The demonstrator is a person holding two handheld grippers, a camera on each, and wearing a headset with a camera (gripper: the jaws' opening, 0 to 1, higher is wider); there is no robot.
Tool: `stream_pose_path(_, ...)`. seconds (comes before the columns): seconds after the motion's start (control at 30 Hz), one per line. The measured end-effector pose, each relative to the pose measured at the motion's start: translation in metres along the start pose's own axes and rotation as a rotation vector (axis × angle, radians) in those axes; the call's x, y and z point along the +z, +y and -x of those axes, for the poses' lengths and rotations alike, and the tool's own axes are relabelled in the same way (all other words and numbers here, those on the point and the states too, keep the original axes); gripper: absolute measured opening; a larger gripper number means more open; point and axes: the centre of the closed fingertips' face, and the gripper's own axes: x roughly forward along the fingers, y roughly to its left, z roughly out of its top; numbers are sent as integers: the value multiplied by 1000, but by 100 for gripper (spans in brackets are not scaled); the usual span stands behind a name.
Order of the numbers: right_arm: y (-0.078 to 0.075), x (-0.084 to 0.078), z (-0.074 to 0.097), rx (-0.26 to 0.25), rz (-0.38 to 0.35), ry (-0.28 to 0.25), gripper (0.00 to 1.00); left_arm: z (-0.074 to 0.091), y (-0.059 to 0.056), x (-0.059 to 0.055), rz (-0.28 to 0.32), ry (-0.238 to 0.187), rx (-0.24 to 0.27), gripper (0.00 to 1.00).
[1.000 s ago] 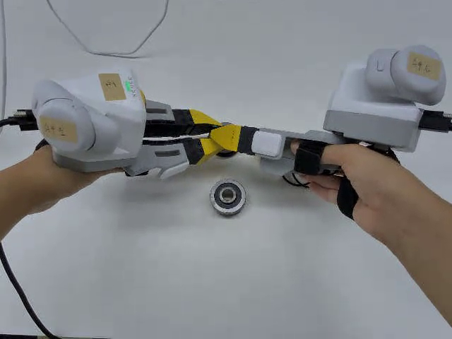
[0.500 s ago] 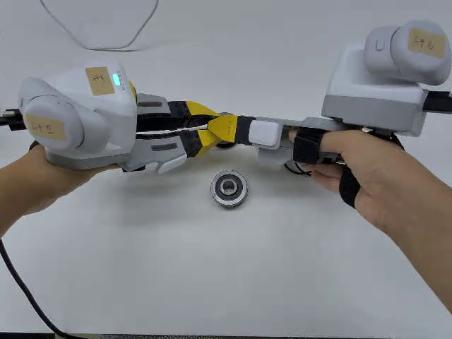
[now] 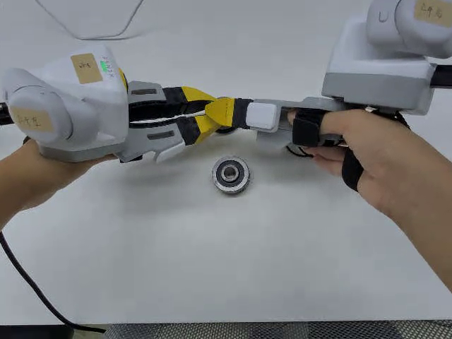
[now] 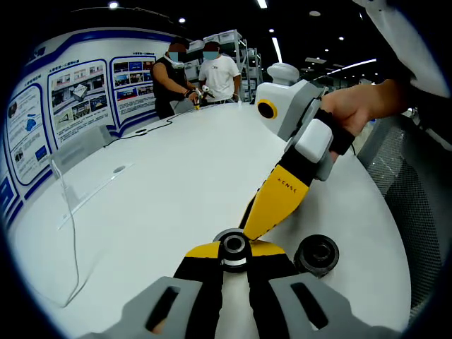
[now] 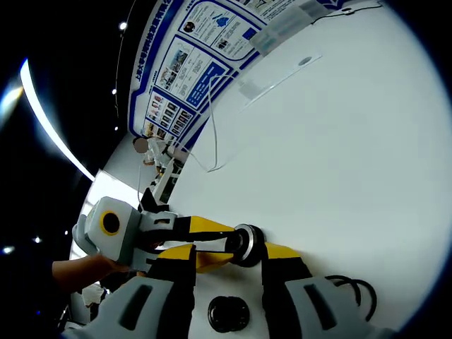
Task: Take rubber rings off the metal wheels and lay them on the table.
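Note:
A metal wheel with a black rubber ring is held in the air between both grippers. My left gripper comes in from the left, its yellow-and-black jaws shut on the wheel. From the right, my right gripper meets it, its jaws closed against the same wheel. Below them, a second wheel lies flat on the white table, with its rubber ring on. In the left gripper view this wheel sits to the right of my jaws. Loose black rubber rings lie near the right hand.
The white table has open room in front of the lying wheel. A cable runs across the far left, and another trails off the front left edge. People stand at the table's far end in the left gripper view.
The head camera has shifted, so both grippers sit a little higher in the picture. They stay joined on the held wheel, and the lying wheel has not moved.

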Motion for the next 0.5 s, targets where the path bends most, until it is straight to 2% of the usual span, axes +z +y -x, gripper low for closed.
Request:
stream_pose_path(0.33, 2, 0, 0, -7, -9, 8, 39, 0, 0, 0, -2, -3, -1, 12)
stream_pose_path(0.5, 4, -2, 0, -26, -2, 24, 40, 0, 0, 1, -6, -3, -1, 12)
